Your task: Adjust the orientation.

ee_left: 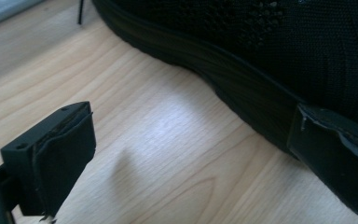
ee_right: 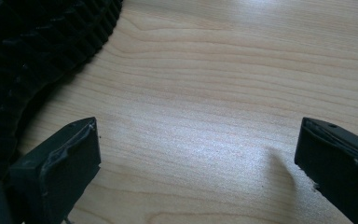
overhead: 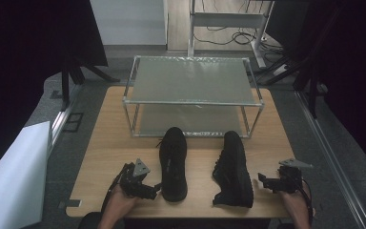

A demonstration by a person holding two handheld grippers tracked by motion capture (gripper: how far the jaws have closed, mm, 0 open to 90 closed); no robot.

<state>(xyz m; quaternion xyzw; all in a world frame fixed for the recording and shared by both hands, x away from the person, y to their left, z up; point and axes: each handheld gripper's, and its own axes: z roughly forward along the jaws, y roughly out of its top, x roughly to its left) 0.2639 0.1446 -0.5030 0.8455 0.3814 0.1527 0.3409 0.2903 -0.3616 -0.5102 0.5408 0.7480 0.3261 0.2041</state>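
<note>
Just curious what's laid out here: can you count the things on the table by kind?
Black shoes: 2, the left shoe upright and the right shoe tipped on its side
Two-tier metal rack: 1
Hand-held tools: 2, the left tool and the right tool
Total: 5

- Both tongs are matte black blocky units, left tongs and right tongs.
- Each carries a grey three-cornered plate on top.
- Jaw tips wear black pads with ragged, peeling edges, small screw holes showing.
- Bare forearms, no sleeves visible.
</note>
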